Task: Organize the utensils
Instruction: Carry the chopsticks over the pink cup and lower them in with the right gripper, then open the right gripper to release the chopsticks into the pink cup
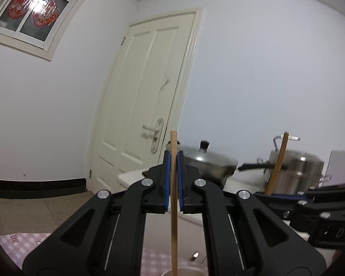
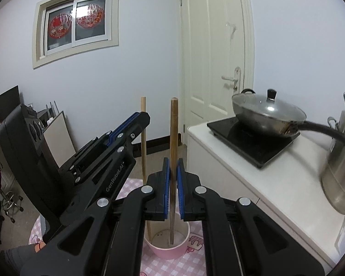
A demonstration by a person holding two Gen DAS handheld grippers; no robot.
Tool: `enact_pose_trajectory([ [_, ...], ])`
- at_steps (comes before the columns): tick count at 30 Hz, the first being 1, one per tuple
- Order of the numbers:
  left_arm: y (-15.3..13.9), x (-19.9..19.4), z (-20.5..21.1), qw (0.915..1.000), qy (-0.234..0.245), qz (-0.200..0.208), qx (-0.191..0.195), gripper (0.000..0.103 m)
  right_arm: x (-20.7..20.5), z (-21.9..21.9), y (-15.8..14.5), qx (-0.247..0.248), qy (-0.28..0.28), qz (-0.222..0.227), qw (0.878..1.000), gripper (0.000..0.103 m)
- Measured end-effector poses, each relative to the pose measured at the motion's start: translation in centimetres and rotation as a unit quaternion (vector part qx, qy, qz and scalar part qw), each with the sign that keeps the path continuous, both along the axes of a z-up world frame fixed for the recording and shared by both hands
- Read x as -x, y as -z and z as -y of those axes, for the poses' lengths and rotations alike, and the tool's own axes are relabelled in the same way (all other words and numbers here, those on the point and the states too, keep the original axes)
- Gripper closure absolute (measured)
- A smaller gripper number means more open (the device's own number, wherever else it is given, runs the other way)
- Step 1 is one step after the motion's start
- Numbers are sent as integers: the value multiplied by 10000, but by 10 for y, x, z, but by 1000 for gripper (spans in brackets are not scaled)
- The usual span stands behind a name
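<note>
My right gripper [image 2: 172,164] is shut on a dark wooden chopstick [image 2: 173,128] held upright, its lower end inside a pink cup [image 2: 170,249] on the checked cloth. The left gripper [image 2: 135,120] reaches in from the left, shut on a paler chopstick [image 2: 143,124] whose lower end also stands inside the cup. In the left wrist view my left gripper [image 1: 173,157] clamps the pale chopstick [image 1: 173,142] between its blue pads, and the cup's rim [image 1: 186,270] shows at the bottom edge. The right gripper [image 1: 285,196] with the dark chopstick [image 1: 278,161] is at the right.
A white counter [image 2: 276,184] on the right carries a black induction hob [image 2: 246,135] with a lidded wok [image 2: 264,115] and a steel pot [image 2: 342,170]. The pink checked cloth [image 2: 191,262] covers the table. A door [image 2: 216,53] is behind; an office chair [image 2: 9,197] stands at the left.
</note>
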State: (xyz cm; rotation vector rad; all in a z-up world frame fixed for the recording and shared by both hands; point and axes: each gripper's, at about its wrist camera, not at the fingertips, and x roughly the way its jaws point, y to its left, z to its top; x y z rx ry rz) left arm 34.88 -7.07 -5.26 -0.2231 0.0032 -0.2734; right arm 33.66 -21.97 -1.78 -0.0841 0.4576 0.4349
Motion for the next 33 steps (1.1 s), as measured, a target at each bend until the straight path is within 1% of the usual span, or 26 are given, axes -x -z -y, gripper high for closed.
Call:
enact_pose_trajectory([
  [6, 20, 2, -2, 9996, 77, -181, -224, 97, 3, -1, 15, 34, 8, -193, 9998, 98],
  [12, 39, 4, 3, 9971, 278, -533, -471, 96, 6, -4, 32, 119, 35, -396, 9991, 98],
  [15, 44, 4, 4, 9958, 310, -677, -539, 96, 5, -3, 37, 129, 80, -483, 9987, 98],
  [21, 44, 6, 2, 9941, 289, -860, -593, 96, 7, 0, 40, 90, 168, -547, 9983, 98],
  [22, 45, 5, 3, 9931, 306, -955, -614, 93, 8, 0, 40, 98, 180, -562, 9982, 98],
  [23, 45, 5, 3, 9922, 318, -1024, -629, 78, 8, 1, 41, 88, 203, -583, 9981, 98],
  [24, 45, 5, 2, 9916, 325, -1086, -626, 66, 9, 2, 41, 63, 221, -607, 9979, 98],
  [25, 46, 7, 2, 9918, 292, -1080, -620, 39, 8, 2, 41, 55, 228, -621, 9978, 98],
  [27, 45, 14, 2, 9926, 269, -973, -667, 38, 8, 3, 42, 57, 259, -644, 9976, 98],
  [32, 42, 18, 1, 9907, 251, -1096, -766, 38, 12, 5, 44, 37, 317, -725, 9969, 97],
  [33, 41, 20, -1, 9905, 254, -1118, -758, 38, 13, 6, 43, 29, 331, -740, 9967, 95],
])
